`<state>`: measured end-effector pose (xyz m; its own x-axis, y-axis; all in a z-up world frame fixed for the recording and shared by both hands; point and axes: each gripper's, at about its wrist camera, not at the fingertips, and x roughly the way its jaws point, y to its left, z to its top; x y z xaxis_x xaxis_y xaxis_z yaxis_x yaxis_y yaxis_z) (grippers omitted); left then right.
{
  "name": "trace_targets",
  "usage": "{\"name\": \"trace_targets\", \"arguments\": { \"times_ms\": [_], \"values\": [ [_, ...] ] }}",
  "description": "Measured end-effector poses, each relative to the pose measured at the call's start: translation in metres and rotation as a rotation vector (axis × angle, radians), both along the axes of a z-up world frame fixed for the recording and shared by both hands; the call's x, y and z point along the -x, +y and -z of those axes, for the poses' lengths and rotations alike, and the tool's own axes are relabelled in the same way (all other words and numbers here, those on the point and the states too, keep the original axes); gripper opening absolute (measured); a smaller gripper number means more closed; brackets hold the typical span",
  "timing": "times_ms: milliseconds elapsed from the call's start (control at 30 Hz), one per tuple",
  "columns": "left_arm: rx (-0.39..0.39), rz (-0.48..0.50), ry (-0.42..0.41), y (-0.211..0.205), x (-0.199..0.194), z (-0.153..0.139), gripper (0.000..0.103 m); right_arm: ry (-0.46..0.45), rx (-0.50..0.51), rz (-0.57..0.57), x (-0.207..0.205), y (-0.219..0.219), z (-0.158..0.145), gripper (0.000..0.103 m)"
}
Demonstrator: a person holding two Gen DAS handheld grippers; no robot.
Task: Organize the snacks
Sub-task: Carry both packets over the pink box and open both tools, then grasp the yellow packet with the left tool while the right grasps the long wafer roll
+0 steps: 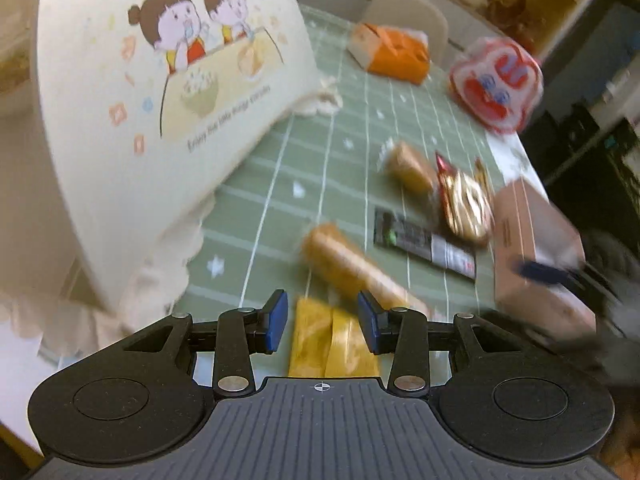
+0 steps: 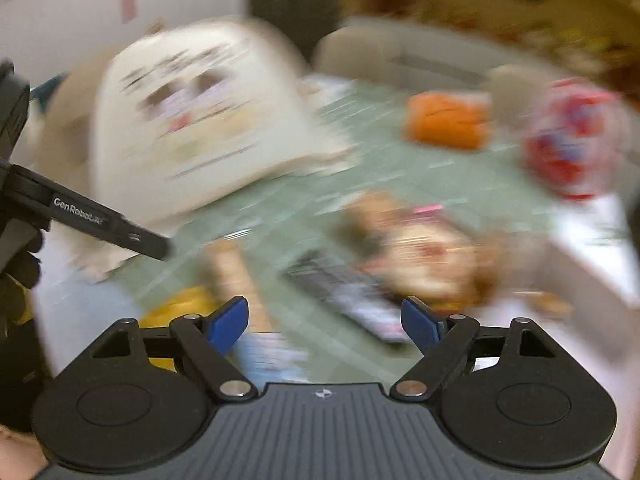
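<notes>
Two grippers hover above the bench (image 1: 352, 92), which wears a green grid cloth. Your left gripper (image 1: 322, 322) has its fingers (image 1: 277, 320) partly apart with nothing pressed between them; below them lies a yellow snack packet (image 1: 316, 340), its long axis running away from you. Just beyond, a long orange-brown bread roll (image 1: 348, 264) slants from near right to far left. A dark flat bar packet (image 1: 424, 240) lies beside it, angled across the cloth, and a gold-and-red packet (image 1: 466, 204) touches its far end. Past those sits a smaller bread packet (image 1: 412, 168). Your right gripper (image 2: 325, 324) has its fingers (image 2: 228, 322) spread wide and empty; that view is heavily blurred. A cream printed bag (image 1: 152, 92) crowds the left side, a cardboard box (image 1: 532, 240) stands at the right edge, and an orange box (image 1: 396, 50) and a red-and-white bag (image 1: 498, 80) sit at the far end. Open cloth remains between the bag and the bread roll.
</notes>
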<state>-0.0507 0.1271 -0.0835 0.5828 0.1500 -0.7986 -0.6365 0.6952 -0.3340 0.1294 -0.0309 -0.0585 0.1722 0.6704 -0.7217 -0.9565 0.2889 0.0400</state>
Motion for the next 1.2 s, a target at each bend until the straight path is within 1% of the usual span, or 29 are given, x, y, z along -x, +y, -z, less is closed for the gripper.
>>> {"name": "trace_targets", "arguments": {
  "times_ms": [33, 100, 133, 167, 233, 267, 300, 400, 467, 567, 633, 667, 700, 733, 767, 800, 833, 867, 900, 933, 1000, 1067, 1133, 1200],
  "values": [
    [-0.012, 0.021, 0.013, -0.006, -0.001, 0.001, 0.043, 0.031, 0.016, -0.022, 0.002, 0.018, 0.010, 0.084],
    [-0.055, 0.069, 0.043, -0.017, 0.001, 0.003, 0.043, 0.071, 0.051, 0.005, 0.003, 0.046, 0.029, 0.081],
    [-0.080, 0.095, 0.059, -0.022, 0.001, 0.003, 0.043, 0.101, 0.070, 0.029, -0.001, 0.058, 0.038, 0.073],
    [-0.106, 0.123, 0.072, -0.028, 0.000, 0.003, 0.043, 0.143, 0.088, 0.045, -0.006, 0.068, 0.046, 0.060],
    [-0.146, 0.178, 0.087, -0.040, -0.002, 0.003, 0.043, 0.238, 0.115, 0.067, -0.010, 0.075, 0.057, 0.052],
    [-0.164, 0.204, 0.092, -0.045, -0.004, 0.004, 0.043, 0.272, 0.111, 0.080, -0.010, 0.072, 0.057, 0.045],
    [-0.179, 0.225, 0.098, -0.049, -0.006, 0.005, 0.043, 0.269, 0.113, 0.084, -0.006, 0.066, 0.057, 0.044],
    [-0.232, 0.273, 0.123, -0.062, -0.020, 0.009, 0.043, 0.169, 0.137, 0.135, 0.005, 0.045, 0.054, 0.044],
    [-0.262, 0.306, 0.151, -0.071, -0.029, 0.015, 0.043, 0.120, 0.148, 0.181, 0.011, 0.019, 0.051, 0.044],
    [-0.282, 0.354, 0.198, -0.083, -0.043, 0.027, 0.043, 0.108, 0.154, 0.261, 0.016, -0.017, 0.050, 0.044],
    [-0.298, 0.392, 0.233, -0.091, -0.051, 0.034, 0.049, 0.125, 0.154, 0.303, 0.016, -0.038, 0.050, 0.045],
    [-0.314, 0.413, 0.250, -0.096, -0.055, 0.038, 0.056, 0.138, 0.151, 0.321, 0.016, -0.048, 0.050, 0.048],
    [-0.331, 0.436, 0.255, -0.101, -0.058, 0.039, 0.067, 0.152, 0.154, 0.336, 0.015, -0.054, 0.051, 0.051],
    [-0.328, 0.455, 0.257, -0.103, -0.060, 0.041, 0.073, 0.167, 0.160, 0.349, 0.014, -0.059, 0.054, 0.056],
    [-0.309, 0.460, 0.250, -0.103, -0.061, 0.041, 0.081, 0.178, 0.165, 0.361, 0.012, -0.063, 0.057, 0.057],
    [-0.296, 0.451, 0.240, -0.102, -0.060, 0.040, 0.081, 0.187, 0.168, 0.375, 0.012, -0.067, 0.061, 0.058],
    [-0.289, 0.441, 0.229, -0.100, -0.059, 0.038, 0.080, 0.194, 0.170, 0.386, 0.012, -0.070, 0.063, 0.062],
    [-0.286, 0.420, 0.209, -0.097, -0.056, 0.034, 0.076, 0.198, 0.173, 0.394, 0.013, -0.070, 0.064, 0.064],
    [-0.293, 0.390, 0.190, -0.093, -0.053, 0.030, 0.074, 0.199, 0.175, 0.399, 0.014, -0.072, 0.066, 0.064],
    [-0.307, 0.353, 0.179, -0.088, -0.050, 0.027, 0.073, 0.196, 0.174, 0.402, 0.015, -0.075, 0.067, 0.065],
    [-0.312, 0.284, 0.197, -0.075, -0.047, 0.026, 0.073, 0.177, 0.170, 0.401, 0.019, -0.076, 0.070, 0.068],
    [-0.264, 0.243, 0.230, -0.060, -0.047, 0.033, 0.073, 0.155, 0.171, 0.399, 0.025, -0.076, 0.072, 0.072],
    [-0.206, 0.229, 0.216, -0.052, -0.045, 0.037, 0.074, 0.128, 0.178, 0.390, 0.030, -0.075, 0.074, 0.073],
    [-0.173, 0.226, 0.210, -0.048, -0.047, 0.040, 0.074, 0.095, 0.191, 0.378, 0.035, -0.073, 0.075, 0.074]
  ]
}}
